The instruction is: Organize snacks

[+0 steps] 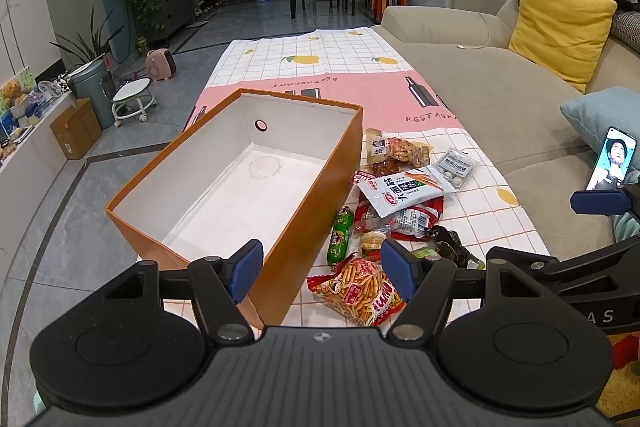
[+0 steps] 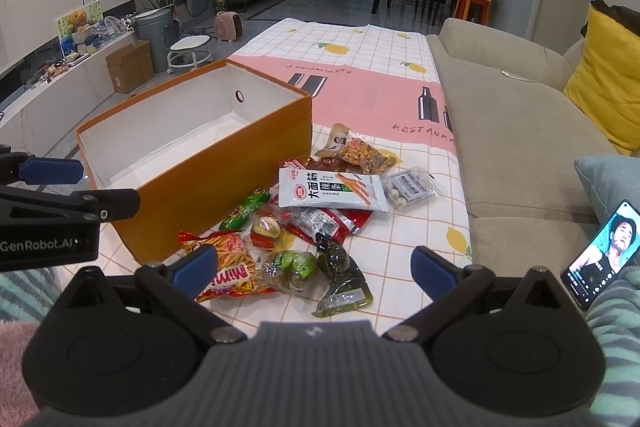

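Between the blue pads of the left gripper (image 1: 322, 269), which stand wide apart and hold nothing, lie the near corner of the orange box (image 1: 304, 227) and the red bag of snack sticks (image 1: 356, 291). The right gripper (image 2: 316, 267) gapes empty too, above the dark green pouch (image 2: 340, 283). Judged from the heap, the sound start is an outer packet — pinch it by a flat edge, lift clear, drop it in the box. One box, empty; about ten or eleven packets overlap just beside it on the tablecloth (image 2: 360, 59).
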